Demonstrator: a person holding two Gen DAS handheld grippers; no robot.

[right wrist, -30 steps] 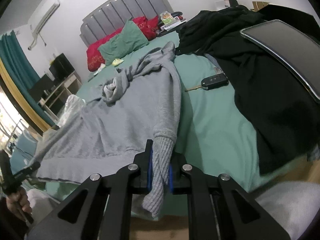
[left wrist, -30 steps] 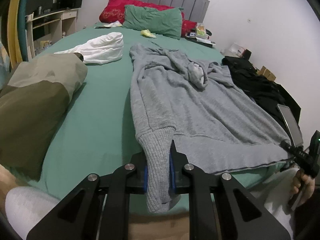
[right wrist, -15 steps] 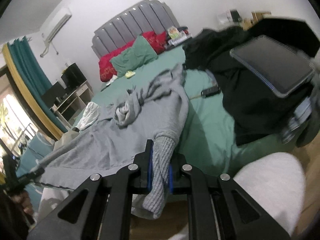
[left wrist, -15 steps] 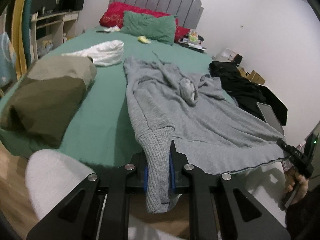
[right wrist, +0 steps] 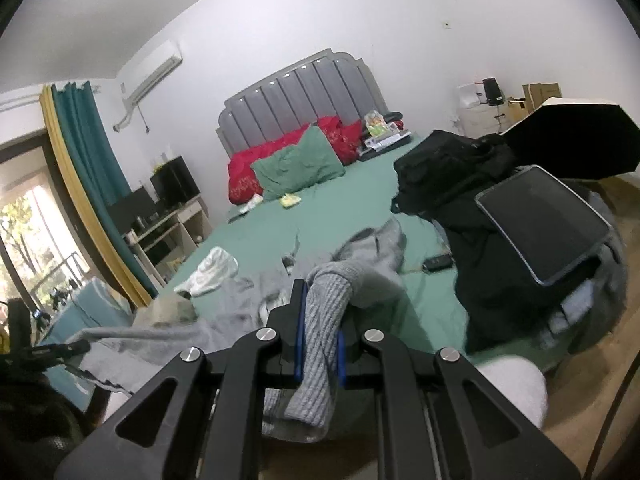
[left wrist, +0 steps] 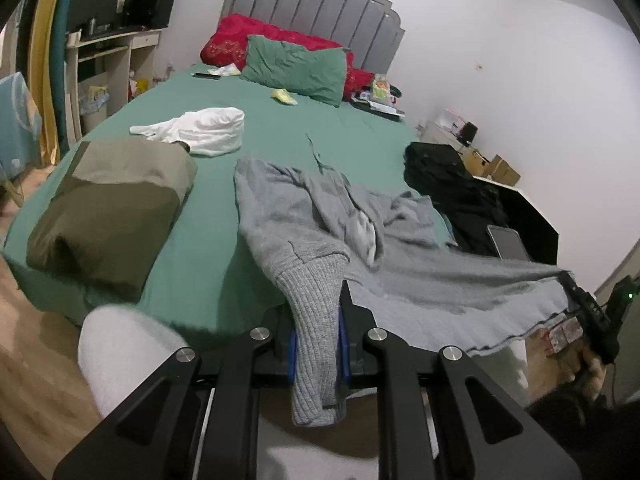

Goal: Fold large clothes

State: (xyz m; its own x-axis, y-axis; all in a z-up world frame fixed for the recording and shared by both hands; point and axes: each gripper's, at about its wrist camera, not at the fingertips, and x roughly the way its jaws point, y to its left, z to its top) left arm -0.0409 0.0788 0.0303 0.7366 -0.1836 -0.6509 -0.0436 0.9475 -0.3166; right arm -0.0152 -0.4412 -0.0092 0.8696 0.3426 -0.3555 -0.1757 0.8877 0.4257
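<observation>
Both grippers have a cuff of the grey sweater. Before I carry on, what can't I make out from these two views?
- Left wrist view: the grey sweater has its hem past the bed edge; whatever lies under it is hidden.
- Right wrist view: the sweater body is hidden behind the right gripper and its cuff; the left gripper is at the frame edge, too small to read.
- Black clothes cover what is beneath the tablet.

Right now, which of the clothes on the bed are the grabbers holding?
The grey sweater. Both grippers pinch its ribbed cuffs; the white and black clothes lie untouched.
</observation>
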